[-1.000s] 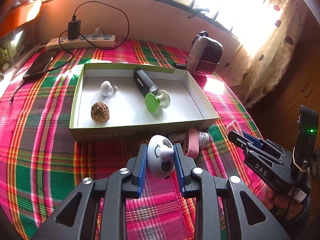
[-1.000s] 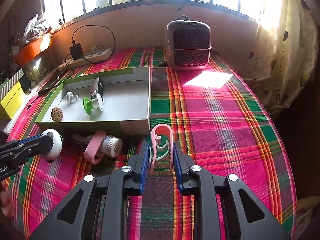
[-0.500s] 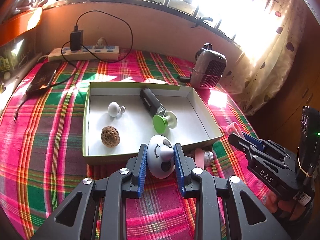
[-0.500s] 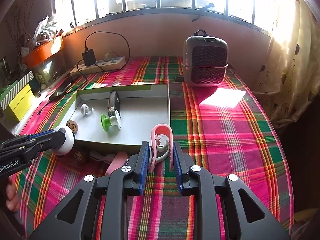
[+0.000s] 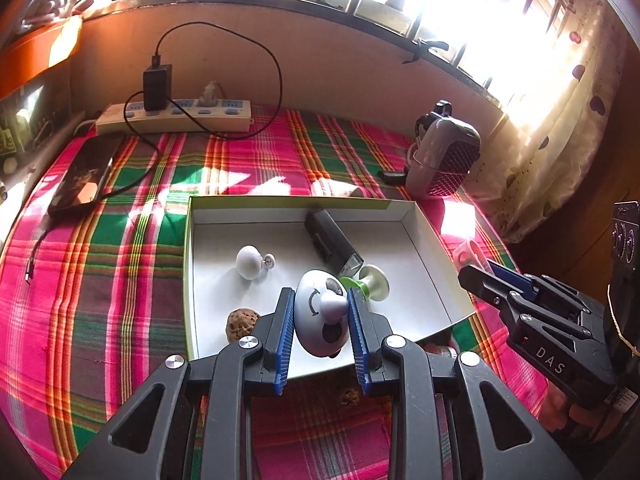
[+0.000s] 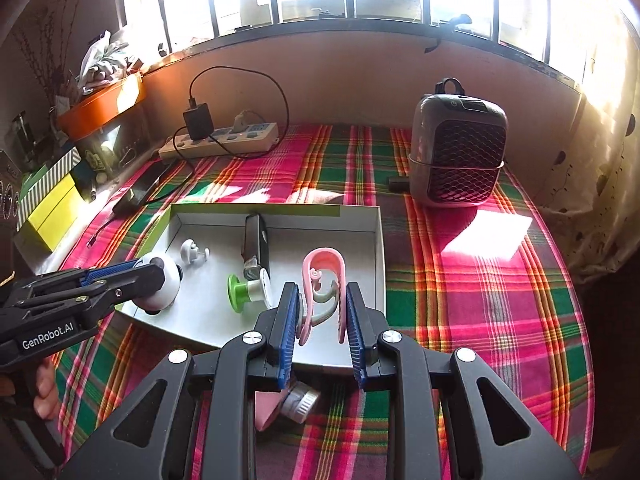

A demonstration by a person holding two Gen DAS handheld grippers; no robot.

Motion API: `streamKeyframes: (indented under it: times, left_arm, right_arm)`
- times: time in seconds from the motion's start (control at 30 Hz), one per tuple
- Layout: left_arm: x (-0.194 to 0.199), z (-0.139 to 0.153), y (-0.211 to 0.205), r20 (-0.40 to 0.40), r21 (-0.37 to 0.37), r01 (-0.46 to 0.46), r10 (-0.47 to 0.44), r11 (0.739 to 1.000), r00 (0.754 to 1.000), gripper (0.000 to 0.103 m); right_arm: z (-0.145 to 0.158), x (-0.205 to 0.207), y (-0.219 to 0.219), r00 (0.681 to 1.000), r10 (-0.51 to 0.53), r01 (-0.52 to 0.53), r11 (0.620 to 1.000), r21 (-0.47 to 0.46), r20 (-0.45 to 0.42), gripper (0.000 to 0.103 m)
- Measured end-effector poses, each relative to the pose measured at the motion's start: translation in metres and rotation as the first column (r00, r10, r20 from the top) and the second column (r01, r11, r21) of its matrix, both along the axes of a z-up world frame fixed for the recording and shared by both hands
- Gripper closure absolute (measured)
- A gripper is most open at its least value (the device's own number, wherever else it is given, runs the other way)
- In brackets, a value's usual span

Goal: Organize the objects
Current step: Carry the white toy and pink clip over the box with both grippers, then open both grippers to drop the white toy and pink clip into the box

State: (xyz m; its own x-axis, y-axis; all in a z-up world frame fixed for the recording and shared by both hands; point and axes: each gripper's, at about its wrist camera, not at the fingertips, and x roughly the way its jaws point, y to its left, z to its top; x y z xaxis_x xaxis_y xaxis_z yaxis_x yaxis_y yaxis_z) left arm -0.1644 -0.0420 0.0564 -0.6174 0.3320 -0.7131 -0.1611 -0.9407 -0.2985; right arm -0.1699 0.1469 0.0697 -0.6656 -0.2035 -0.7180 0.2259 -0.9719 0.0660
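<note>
Both loads have risen over the box's point(image 5: 424, 232) near edge: left gripper point(image 5: 320, 316) clamped on white knob point(image 5: 320, 312), right gripper point(image 6: 322, 312) on pink clip point(image 6: 324, 264); release comes next.

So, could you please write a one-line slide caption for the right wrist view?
Right gripper carries a pink hook over the white tray; left gripper brings a white knob.

So, counting it all up: one white box point(image 5: 420, 220) with four bits inside, namely one white knob point(image 5: 249, 262), one walnut point(image 5: 240, 325), one black gadget point(image 5: 330, 242) and one green suction cup point(image 5: 370, 282). Two grippers, left gripper point(image 5: 320, 312) and right gripper point(image 6: 322, 314). One power strip point(image 5: 176, 118), one phone point(image 5: 86, 174), one heater point(image 6: 458, 160).
</note>
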Motion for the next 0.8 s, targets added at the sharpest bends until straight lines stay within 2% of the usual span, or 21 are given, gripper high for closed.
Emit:
streamKeyframes:
  times: [0.4,0.8]
  left_arm:
    - [-0.043,-0.013,0.006,0.035,-0.009,0.013,-0.013,1.0,0.999,0.079]
    - [-0.073,-0.032,0.006,0.076,-0.024,0.006,-0.005,1.0,0.997,0.079]
  right_arm:
    - [-0.015,-0.048,-0.006,0.998,0.027,-0.025,0.999,-0.034,0.057,0.079]
    - [-0.035,-0.08,-0.014,0.994,0.054,-0.053,0.998,-0.019,0.096,0.079]
